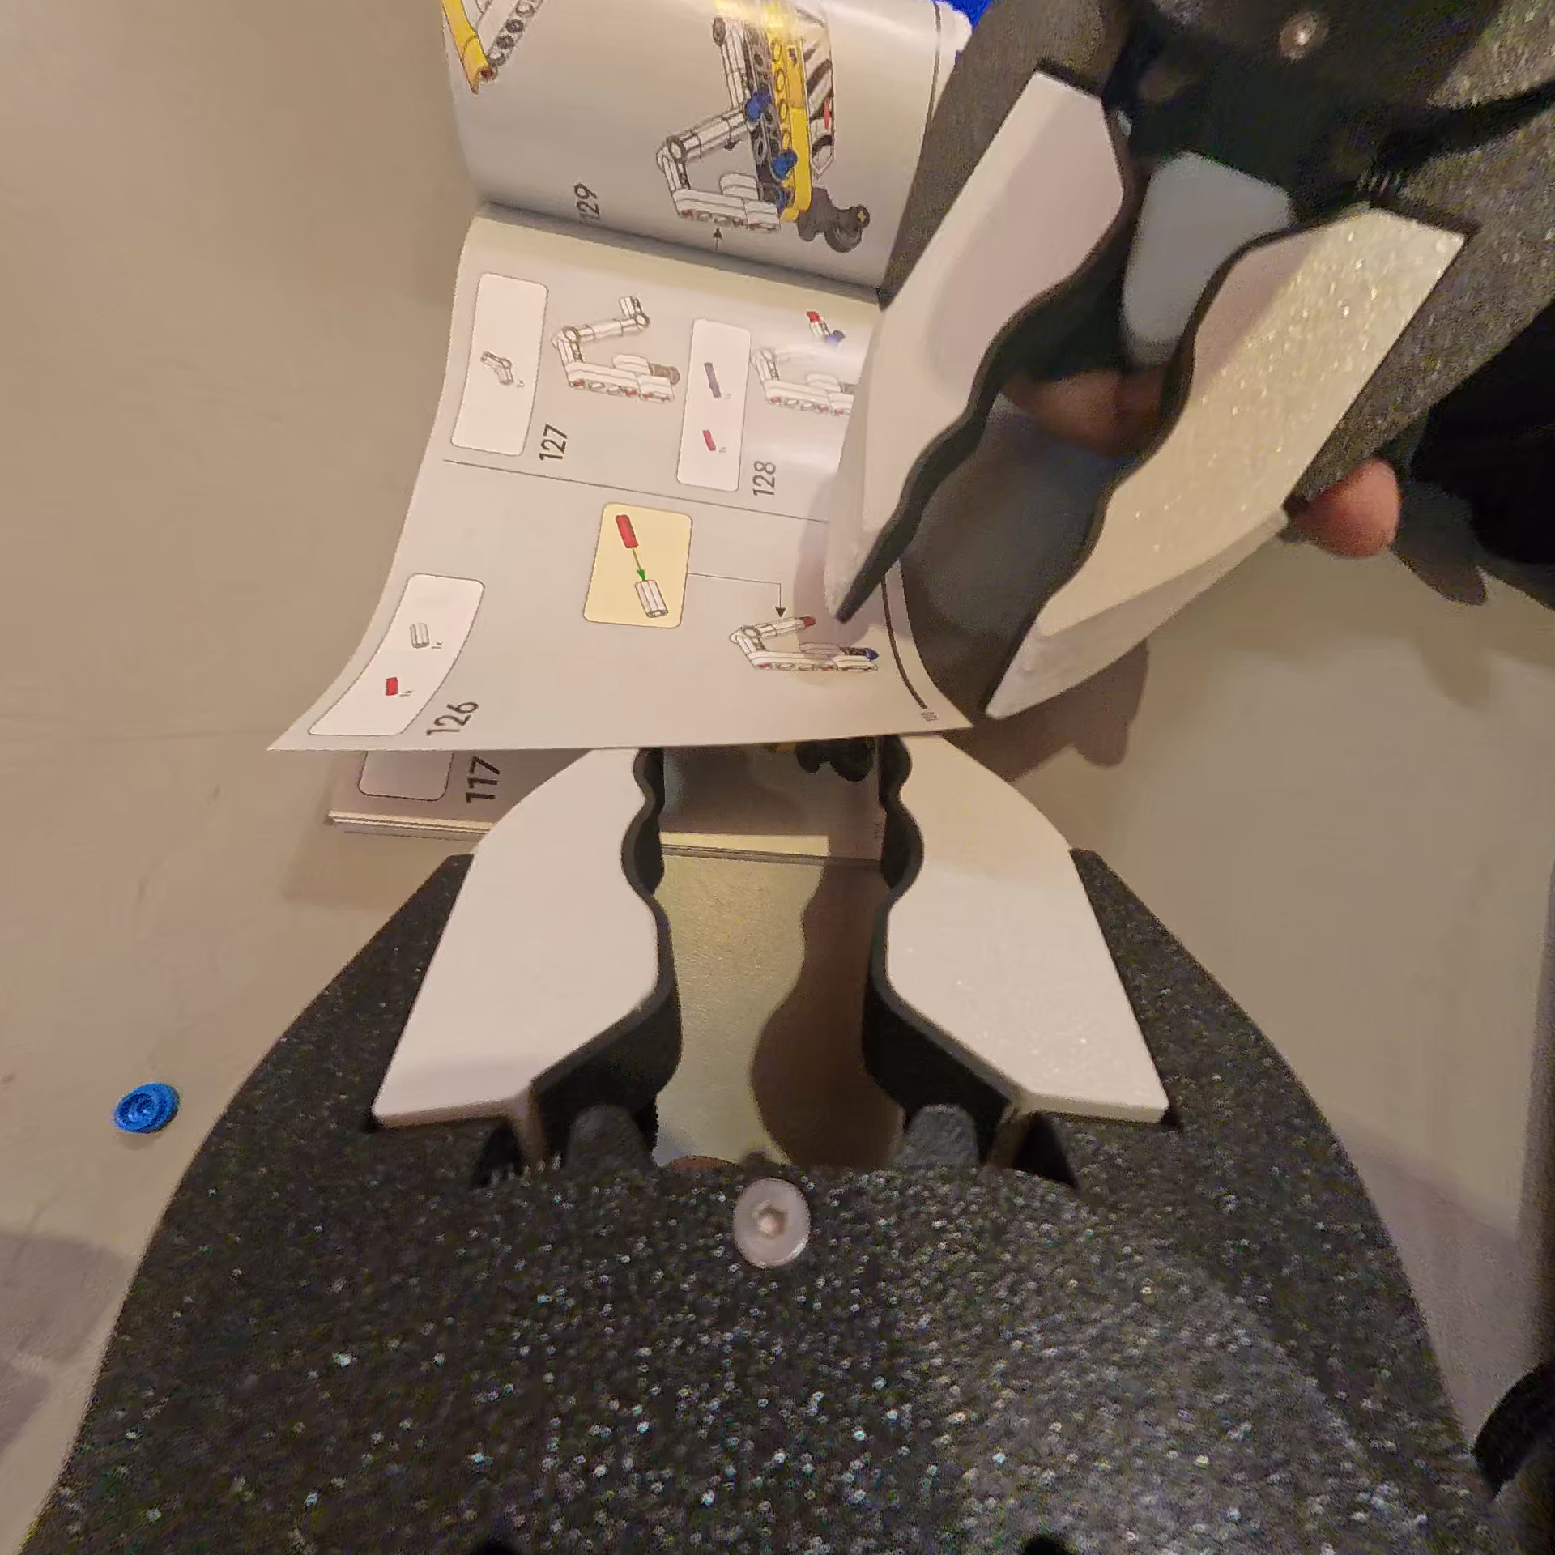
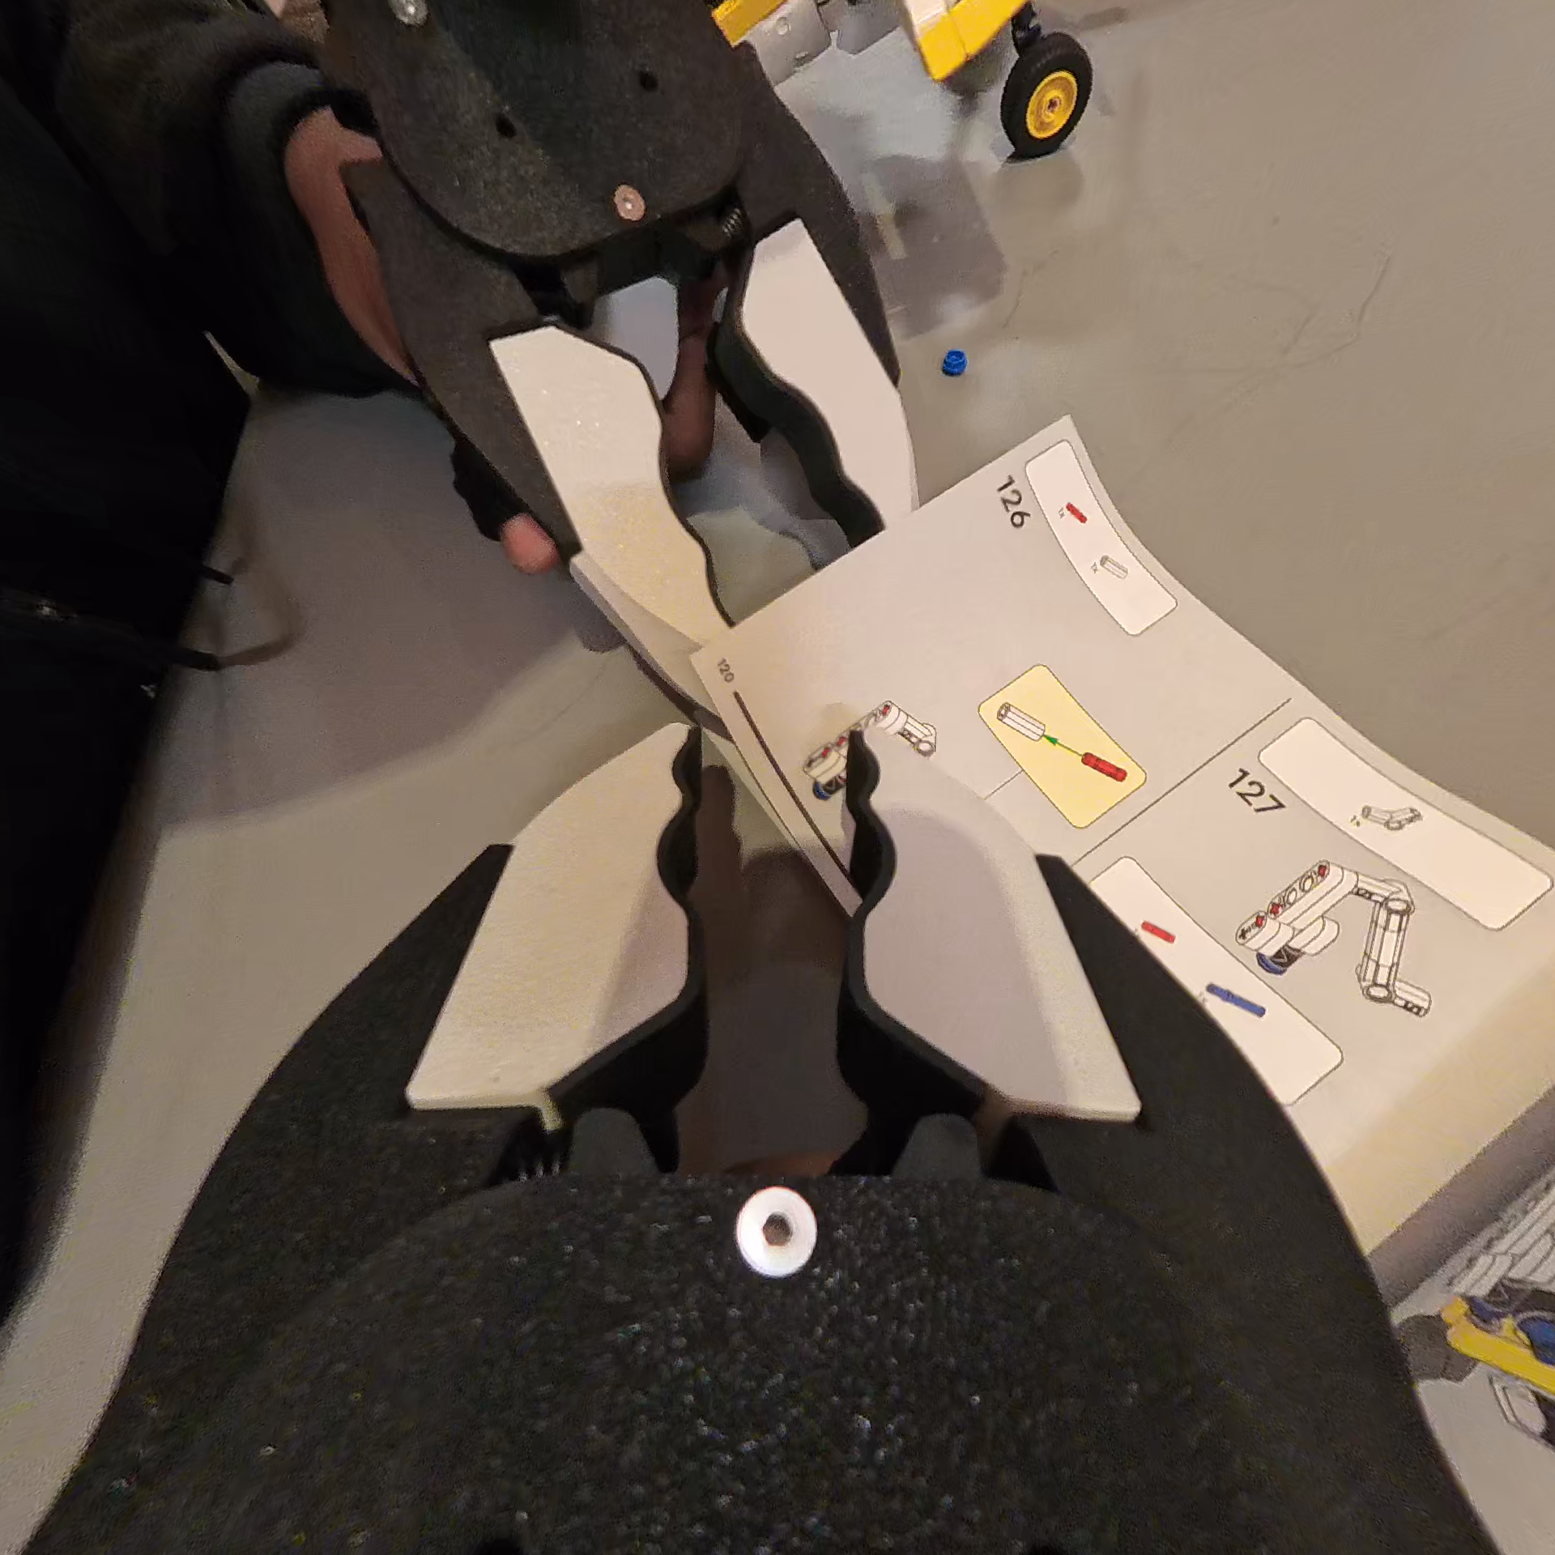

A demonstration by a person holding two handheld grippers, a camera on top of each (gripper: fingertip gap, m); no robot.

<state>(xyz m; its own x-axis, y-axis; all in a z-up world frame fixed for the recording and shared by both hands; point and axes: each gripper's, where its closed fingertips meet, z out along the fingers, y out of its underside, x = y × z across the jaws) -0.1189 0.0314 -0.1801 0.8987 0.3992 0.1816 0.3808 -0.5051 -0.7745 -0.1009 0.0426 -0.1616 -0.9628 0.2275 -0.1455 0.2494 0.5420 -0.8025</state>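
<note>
Plain pale grey-beige table with a smooth matte surface, faint scuffs and creases in its finish, warm yellowish indoor light from above, soft blurred shadows pooling across it, a darker grey patch at the near left edge

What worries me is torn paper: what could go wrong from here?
1. The lifted, curling grey printed paper page lies between the right claw's parted fingers, apparently unclamped; it may slip out and flop back.
2. The left claw sits open under that page's free edge, tips hidden; pushing up or closing there could crease or tear it.
</note>
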